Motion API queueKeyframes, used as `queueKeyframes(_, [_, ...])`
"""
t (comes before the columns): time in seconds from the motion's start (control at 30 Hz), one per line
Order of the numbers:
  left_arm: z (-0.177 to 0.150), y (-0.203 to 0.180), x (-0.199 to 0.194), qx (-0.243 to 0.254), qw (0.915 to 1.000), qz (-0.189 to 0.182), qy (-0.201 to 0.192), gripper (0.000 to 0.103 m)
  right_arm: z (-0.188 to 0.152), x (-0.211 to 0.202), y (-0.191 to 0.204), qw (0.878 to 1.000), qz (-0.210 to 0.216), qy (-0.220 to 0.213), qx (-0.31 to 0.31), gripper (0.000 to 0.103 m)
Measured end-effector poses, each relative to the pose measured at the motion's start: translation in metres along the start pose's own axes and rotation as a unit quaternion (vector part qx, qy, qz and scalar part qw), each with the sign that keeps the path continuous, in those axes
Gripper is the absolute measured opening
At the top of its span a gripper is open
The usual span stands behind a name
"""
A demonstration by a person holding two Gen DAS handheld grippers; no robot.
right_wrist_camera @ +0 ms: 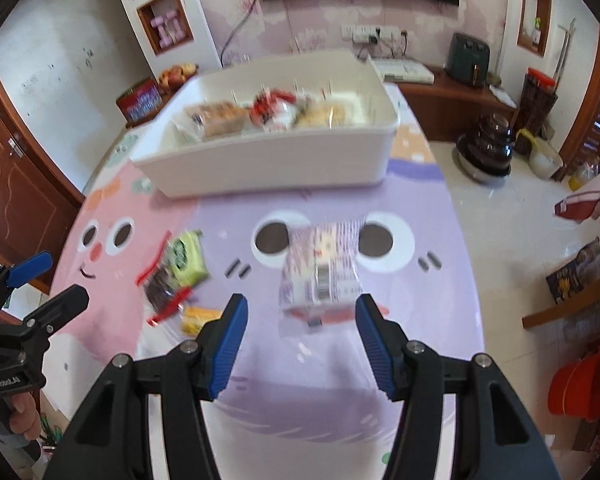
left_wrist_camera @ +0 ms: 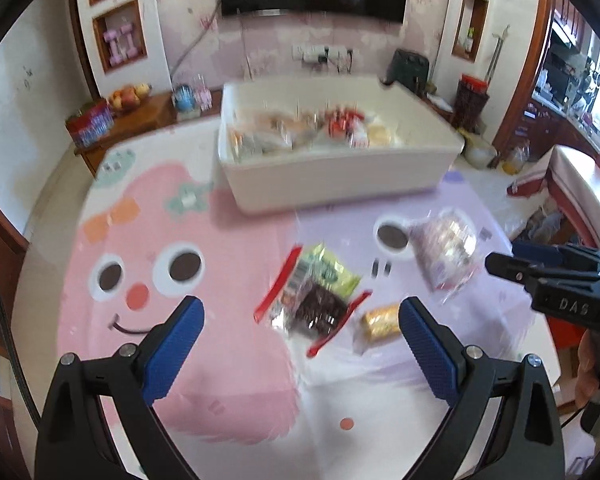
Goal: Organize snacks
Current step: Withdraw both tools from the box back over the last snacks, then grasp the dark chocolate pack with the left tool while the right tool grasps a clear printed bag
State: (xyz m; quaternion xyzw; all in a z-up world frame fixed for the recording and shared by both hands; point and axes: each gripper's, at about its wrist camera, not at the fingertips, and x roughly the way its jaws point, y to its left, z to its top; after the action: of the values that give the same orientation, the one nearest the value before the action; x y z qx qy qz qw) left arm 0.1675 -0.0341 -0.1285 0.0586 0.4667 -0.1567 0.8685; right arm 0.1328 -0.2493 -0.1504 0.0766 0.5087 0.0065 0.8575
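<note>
A white bin (left_wrist_camera: 332,184) (right_wrist_camera: 260,164) holding several snack packs stands at the far side of the table. Loose on the tablecloth lie a purple-white packet (left_wrist_camera: 446,254) (right_wrist_camera: 324,268), a green packet (left_wrist_camera: 328,270) (right_wrist_camera: 186,256), a clear red-edged pack of dark snacks (left_wrist_camera: 316,312) (right_wrist_camera: 162,284) and a small yellow packet (left_wrist_camera: 380,322) (right_wrist_camera: 198,316). My left gripper (left_wrist_camera: 300,316) is open above the table, just before the red-edged pack. My right gripper (right_wrist_camera: 300,316) is open, with the purple-white packet just beyond its fingertips. Each gripper shows in the other's view (left_wrist_camera: 540,276) (right_wrist_camera: 44,284).
The tablecloth (left_wrist_camera: 204,360) (right_wrist_camera: 340,400) has pink and purple cartoon faces. A wooden sideboard (left_wrist_camera: 140,120) with fruit and a red tin stands behind at left. An air fryer (right_wrist_camera: 468,58), pots and a red bucket (right_wrist_camera: 584,384) are on the right.
</note>
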Motion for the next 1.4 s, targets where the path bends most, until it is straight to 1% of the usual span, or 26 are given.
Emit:
queueKeyframes(0.17, [-0.009, 0.006, 0.04, -0.002, 0.9988, -0.01, 0.048, 0.097, -0.002, 0.028, -0.009, 0.999, 0.004, 0.028, 0.018, 0.056])
queueKeyframes(0.3, [-0.008, 0.008, 0.062, -0.004, 0.9977, -0.016, 0.066, 0.097, 0.003, 0.044, -0.015, 0.999, 0.006, 0.039, 0.032, 0.057])
queueKeyframes(0.37, [-0.005, 0.009, 0.073, -0.007, 0.997, -0.018, 0.074, 0.097, 0.006, 0.05, -0.015, 0.999, -0.004, 0.034, 0.029, 0.065])
queueKeyframes(0.47, [-0.001, 0.011, 0.088, -0.016, 0.9958, -0.024, 0.087, 0.097, 0.012, 0.055, -0.013, 0.999, -0.015, 0.027, 0.021, 0.072])
queueKeyframes(0.6, [0.0, 0.013, 0.105, -0.027, 0.9935, -0.031, 0.106, 0.097, 0.019, 0.064, -0.011, 0.999, -0.035, 0.024, 0.005, 0.076])
queueKeyframes(0.77, [-0.003, 0.011, 0.121, -0.027, 0.9904, -0.032, 0.131, 0.097, 0.022, 0.08, -0.008, 0.998, -0.052, 0.04, -0.018, 0.082])
queueKeyframes(1.0, [-0.002, 0.003, 0.126, -0.01, 0.9917, -0.018, 0.127, 0.097, 0.025, 0.093, -0.002, 0.997, -0.058, 0.046, -0.037, 0.09])
queueKeyframes(1.03, [-0.001, 0.002, 0.125, -0.008, 0.9921, -0.018, 0.124, 0.092, 0.025, 0.095, -0.001, 0.996, -0.059, 0.046, -0.04, 0.091])
queueKeyframes(1.07, [-0.001, 0.001, 0.124, -0.003, 0.9925, -0.016, 0.121, 0.085, 0.025, 0.095, 0.0, 0.996, -0.06, 0.044, -0.042, 0.091])
queueKeyframes(1.1, [-0.001, -0.004, 0.123, 0.004, 0.9929, -0.012, 0.118, 0.081, 0.025, 0.095, 0.0, 0.997, -0.058, 0.041, -0.043, 0.09])
queueKeyframes(1.13, [-0.002, -0.007, 0.122, 0.013, 0.9932, -0.006, 0.115, 0.077, 0.024, 0.096, -0.001, 0.997, -0.057, 0.04, -0.042, 0.089])
queueKeyframes(1.17, [-0.003, -0.008, 0.121, 0.02, 0.9934, -0.003, 0.113, 0.071, 0.024, 0.096, -0.001, 0.997, -0.056, 0.042, -0.04, 0.084])
queueKeyframes(1.2, [-0.003, -0.009, 0.12, 0.025, 0.9937, 0.0, 0.109, 0.069, 0.023, 0.096, -0.002, 0.997, -0.058, 0.041, -0.039, 0.082])
queueKeyframes(1.23, [-0.003, -0.01, 0.117, 0.029, 0.9943, 0.003, 0.103, 0.06, 0.023, 0.095, -0.002, 0.997, -0.062, 0.038, -0.038, 0.077])
queueKeyframes(1.27, [-0.003, -0.012, 0.113, 0.035, 0.995, 0.002, 0.094, 0.039, 0.022, 0.094, -0.003, 0.997, -0.06, 0.036, -0.037, 0.072])
queueKeyframes(1.3, [-0.001, -0.014, 0.112, 0.037, 0.995, -0.003, 0.093, 0.041, 0.022, 0.093, -0.003, 0.997, -0.055, 0.033, -0.035, 0.066])
queueKeyframes(1.33, [0.0, -0.014, 0.112, 0.032, 0.9947, -0.008, 0.097, 0.041, 0.022, 0.091, -0.003, 0.998, -0.049, 0.031, -0.033, 0.054])
queueKeyframes(1.4, [-0.001, -0.012, 0.112, 0.026, 0.9951, -0.009, 0.095, 0.04, 0.022, 0.088, -0.004, 0.998, -0.041, 0.03, -0.025, 0.049])
